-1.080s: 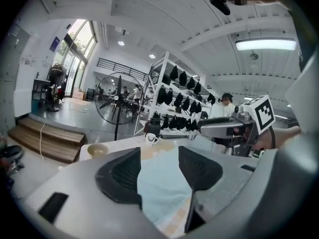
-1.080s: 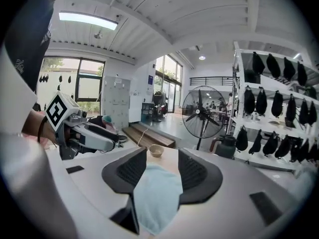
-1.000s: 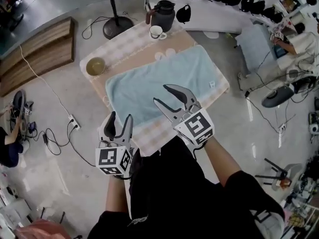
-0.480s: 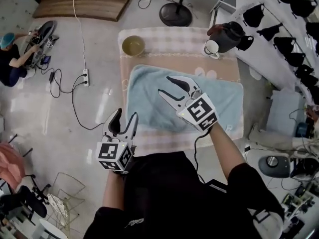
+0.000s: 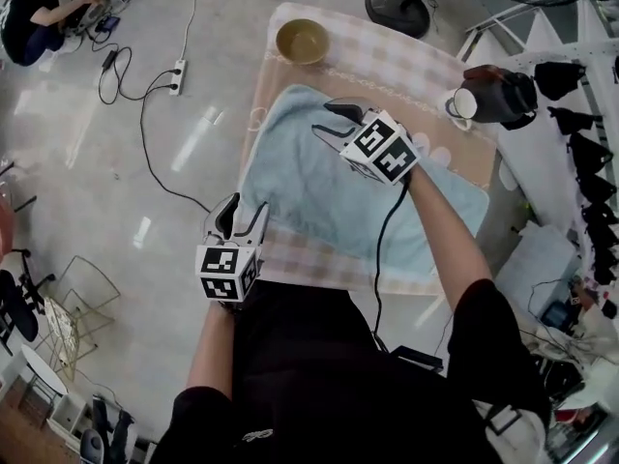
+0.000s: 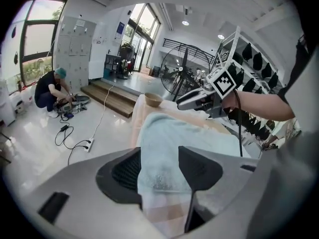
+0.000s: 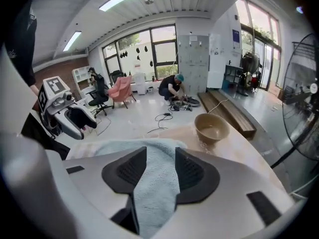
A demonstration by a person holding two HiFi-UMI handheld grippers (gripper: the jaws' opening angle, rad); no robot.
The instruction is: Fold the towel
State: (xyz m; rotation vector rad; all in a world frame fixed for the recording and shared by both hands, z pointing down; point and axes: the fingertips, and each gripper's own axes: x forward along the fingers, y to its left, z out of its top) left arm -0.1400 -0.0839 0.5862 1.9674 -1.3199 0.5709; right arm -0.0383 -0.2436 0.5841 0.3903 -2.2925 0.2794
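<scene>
A light blue towel (image 5: 329, 196) lies spread flat on a table covered with a checked cloth (image 5: 387, 61). My left gripper (image 5: 242, 217) is open at the towel's near left corner, just off the table edge. The left gripper view shows that corner (image 6: 160, 178) in the gap of the left gripper (image 6: 159, 166). My right gripper (image 5: 329, 121) is open above the far left part of the towel. In the right gripper view, towel (image 7: 152, 193) fills the gap of the right gripper (image 7: 155, 171). Neither gripper holds anything.
A tan bowl (image 5: 302, 41) stands at the table's far left corner, also in the right gripper view as the bowl (image 7: 212, 127). A dark kettle (image 5: 500, 95) and white cup (image 5: 462, 103) stand far right. A fan base (image 5: 401, 10), floor cables (image 5: 145, 75) and a crouching person (image 5: 39, 13) lie beyond.
The head view has swung, so the table now sits tilted. My right gripper has reached further out toward the towel's far left part. The left gripper stays by the near left corner.
</scene>
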